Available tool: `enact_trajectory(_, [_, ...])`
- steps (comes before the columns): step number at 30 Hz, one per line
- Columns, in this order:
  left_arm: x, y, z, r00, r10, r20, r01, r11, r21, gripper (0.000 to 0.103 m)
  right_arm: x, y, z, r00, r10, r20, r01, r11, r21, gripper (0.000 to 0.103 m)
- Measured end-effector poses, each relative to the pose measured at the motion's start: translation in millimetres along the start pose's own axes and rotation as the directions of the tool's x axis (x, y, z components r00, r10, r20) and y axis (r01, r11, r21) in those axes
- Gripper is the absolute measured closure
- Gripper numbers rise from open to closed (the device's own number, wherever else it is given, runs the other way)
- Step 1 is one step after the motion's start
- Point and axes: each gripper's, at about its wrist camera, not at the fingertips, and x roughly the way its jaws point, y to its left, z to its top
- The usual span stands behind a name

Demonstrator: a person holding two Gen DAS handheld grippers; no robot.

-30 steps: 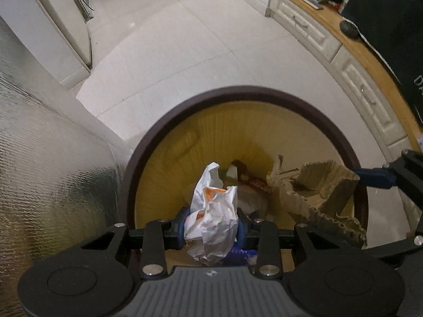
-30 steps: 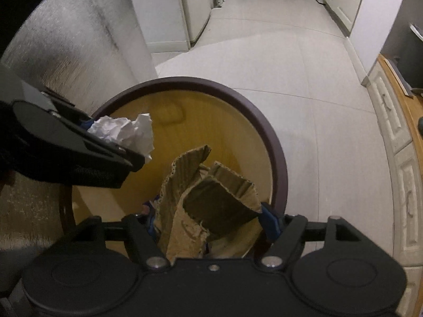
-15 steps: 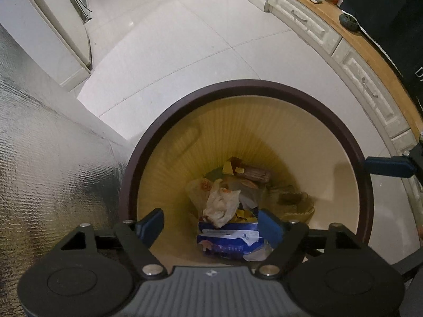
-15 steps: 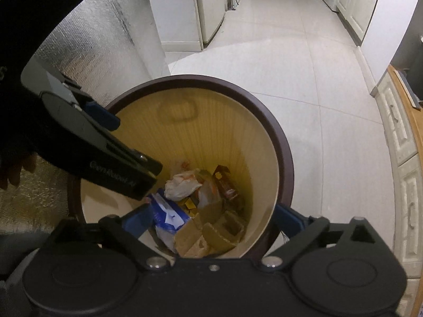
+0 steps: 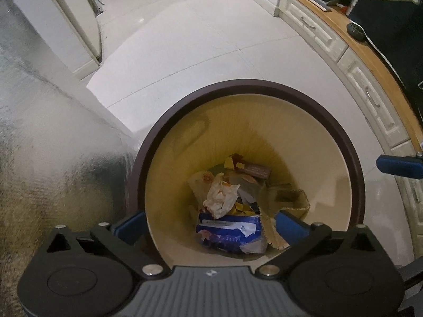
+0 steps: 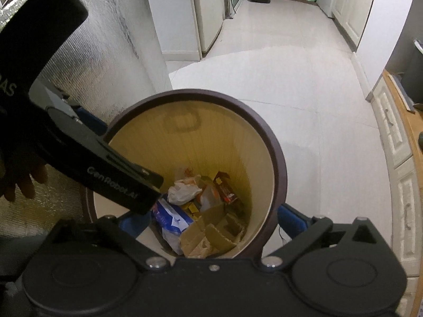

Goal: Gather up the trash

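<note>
A round bin with a dark brown rim (image 5: 185,103) and a cream inside stands on the floor below both grippers. At its bottom lie a crumpled white paper (image 5: 220,198), a torn piece of cardboard (image 5: 285,198), a blue packet (image 5: 227,229) and other wrappers. My left gripper (image 5: 210,225) hangs over the bin, its jaws opening wide with nothing held between them. My right gripper (image 6: 211,222) is also above the bin (image 6: 277,153), its jaws opening and holding nothing. The right wrist view shows the same paper (image 6: 182,191) and cardboard (image 6: 211,235) inside. One left finger (image 6: 127,187) crosses that view.
A silver quilted surface (image 5: 53,158) rises right beside the bin on the left. Cream drawers under a wooden counter (image 5: 370,92) run along the right. Pale floor tiles (image 5: 185,39) stretch ahead towards a white cabinet (image 6: 185,13). A hand (image 6: 23,182) holds the left gripper.
The left gripper let go of the crumpled paper and the right let go of the cardboard. Both pieces fell to the bottom of the bin, and both sets of jaws spread wide.
</note>
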Motion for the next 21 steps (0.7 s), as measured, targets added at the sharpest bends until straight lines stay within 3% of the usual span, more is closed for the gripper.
enact_trajectory(8, [-23.8, 5.2, -10.5, 1.000, 0.014, 0.026, -0.013, 0.999, -0.049, 0.000, -26.8, -1.8, -4.4, 0.999, -0.001, 0.037, 0.000, 1.000, 0.026, 0.000])
enact_trajectory(21, [-91.7, 4.6, -43.6, 0.988, 0.005, 0.157, 0.014, 0.993, -0.119, 0.000, -90.5, -11.2, -18.9, 0.989, -0.026, 0.143, 0.014, 0.997, 0.079, 0.000])
